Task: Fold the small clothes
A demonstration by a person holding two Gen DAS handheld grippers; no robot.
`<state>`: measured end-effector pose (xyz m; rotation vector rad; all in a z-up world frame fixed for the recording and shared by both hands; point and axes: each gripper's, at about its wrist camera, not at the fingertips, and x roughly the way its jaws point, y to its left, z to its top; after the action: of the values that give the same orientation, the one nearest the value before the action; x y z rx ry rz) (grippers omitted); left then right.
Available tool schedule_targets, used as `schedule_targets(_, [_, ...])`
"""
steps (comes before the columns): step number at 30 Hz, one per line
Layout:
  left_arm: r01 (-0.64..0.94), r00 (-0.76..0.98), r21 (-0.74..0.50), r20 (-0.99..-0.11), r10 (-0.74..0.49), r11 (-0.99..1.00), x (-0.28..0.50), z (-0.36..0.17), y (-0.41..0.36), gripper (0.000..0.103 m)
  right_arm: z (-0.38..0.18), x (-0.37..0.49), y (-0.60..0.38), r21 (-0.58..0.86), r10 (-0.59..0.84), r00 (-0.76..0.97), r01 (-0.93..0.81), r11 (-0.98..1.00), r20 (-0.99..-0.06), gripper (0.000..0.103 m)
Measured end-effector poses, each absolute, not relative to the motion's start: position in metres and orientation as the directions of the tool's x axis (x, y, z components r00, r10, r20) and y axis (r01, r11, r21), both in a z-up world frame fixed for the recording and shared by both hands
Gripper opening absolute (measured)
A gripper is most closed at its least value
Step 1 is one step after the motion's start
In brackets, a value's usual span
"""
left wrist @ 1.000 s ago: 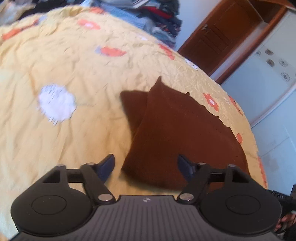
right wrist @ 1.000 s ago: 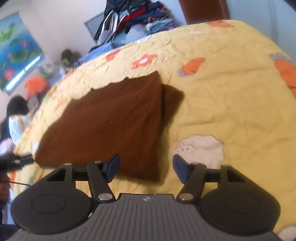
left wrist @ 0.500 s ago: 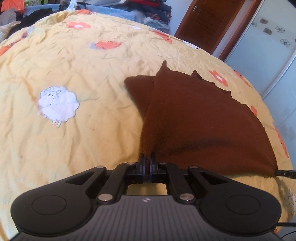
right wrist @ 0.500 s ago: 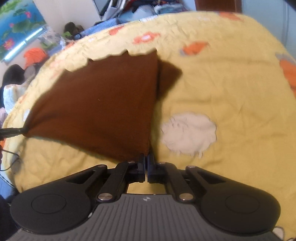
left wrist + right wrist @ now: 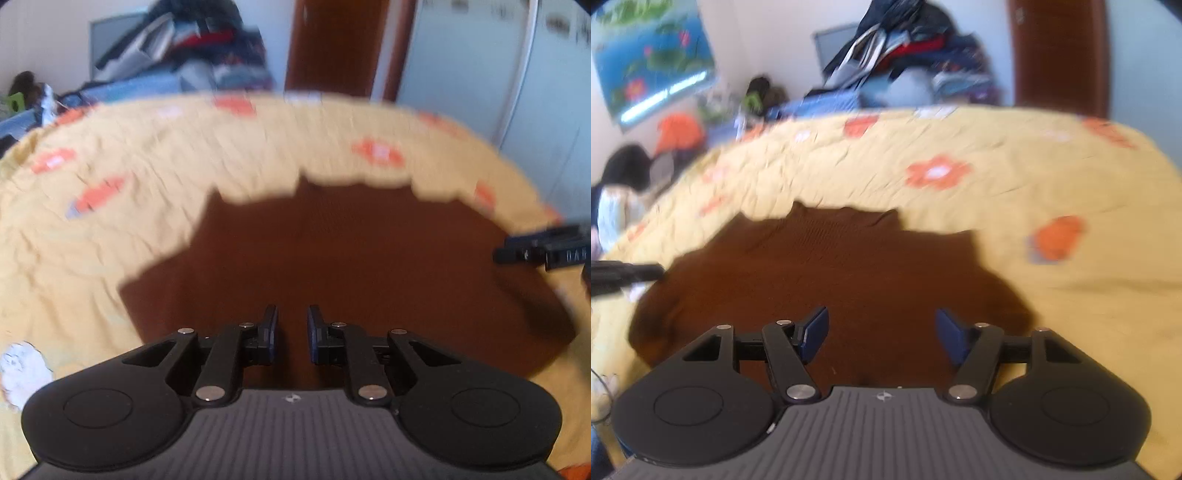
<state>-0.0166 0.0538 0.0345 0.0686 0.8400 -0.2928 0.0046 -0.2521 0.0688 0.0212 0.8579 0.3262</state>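
Our left gripper (image 5: pixel 291 330) is matte black: two rounded lobes, each with a faint embossed circle, flank a dark grey ribbed housing that carries a small white logo near its top edge. Black linkage bars run forward from the housing, pinned by silver screws, two large at the base and smaller ones further out. The jaws end in dark blue pads (image 5: pixel 271 334).

Our right gripper (image 5: pixel 881 334) has the same build: black lobes, grey ribbed centre with the white logo, silver screw heads on the links, and blue pads (image 5: pixel 814 332) that look a brighter blue in this light.
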Motion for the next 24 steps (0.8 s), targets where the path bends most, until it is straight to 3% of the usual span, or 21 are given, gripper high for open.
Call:
schedule_targets(1, [0.292, 0.659, -0.031, -0.718, -0.224, 0.956, -0.022, 0.027, 0.056, 0.016, 0.056, 0.008, -0.245, 0.093, 0.248, 0.588, -0.281, 0.955, -0.77, 0.065])
schedule_targets(3, [0.321, 0.673, -0.01, -0.701, -0.235, 0.947, -0.037, 0.024, 0.067, 0.016, 0.05, -0.009, -0.247, 0.026, 0.254, 0.635, -0.345, 0.938, -0.73, 0.066])
schedule_targets(7, [0.322, 0.658, 0.025, -0.725, -0.204, 0.947, -0.037, 0.035, 0.071, 0.017, 0.05, -0.02, -0.246, -0.037, 0.233, 0.64, -0.379, 0.924, -0.733, 0.068])
schedule_targets(9, [0.308, 0.685, 0.051, -0.705, -0.184, 0.95, -0.022, 0.047, 0.061, 0.017, 0.061, -0.002, -0.24, -0.04, 0.216, 0.619, -0.373, 0.927, -0.755, 0.072])
schedule_targets(11, [0.302, 0.721, 0.084, -0.672, -0.17, 0.95, -0.002, 0.056, 0.048, 0.019, 0.076, 0.012, -0.241, -0.004, 0.219, 0.662, -0.318, 0.948, -0.716, 0.074])
schedule_targets(14, [0.318, 0.699, 0.074, -0.692, -0.181, 0.945, 0.039, 0.05, 0.033, 0.03, 0.084, 0.045, -0.243, 0.054, 0.231, 0.69, -0.267, 0.962, -0.686, 0.082])
schedule_targets(17, [0.277, 0.686, 0.136, -0.722, -0.096, 0.951, 0.073, 0.027, 0.023, 0.034, 0.063, 0.078, -0.244, 0.073, 0.205, 0.625, -0.23, 0.97, -0.753, 0.082])
schedule_targets(18, [0.257, 0.713, 0.123, -0.693, -0.102, 0.959, 0.074, 0.024, 0.028, 0.051, 0.051, 0.084, -0.245, 0.04, 0.171, 0.608, -0.222, 0.974, -0.775, 0.084])
schedule_targets(19, [0.241, 0.722, 0.112, -0.684, -0.101, 0.964, 0.076, 0.021, 0.033, 0.054, 0.043, 0.079, -0.25, 0.019, 0.181, 0.647, -0.249, 0.968, -0.741, 0.086])
schedule_targets(21, [0.248, 0.733, 0.082, -0.667, -0.132, 0.965, 0.072, 0.017, 0.04, 0.054, 0.033, 0.078, -0.263, 0.038, 0.174, 0.666, -0.213, 0.976, -0.726, 0.101])
schedule_targets(24, [0.245, 0.768, 0.094, -0.626, -0.134, 0.965, 0.063, 0.01, 0.04, 0.054, 0.038, 0.084, -0.268, 0.059, 0.157, 0.629, -0.173, 0.983, -0.762, 0.101])
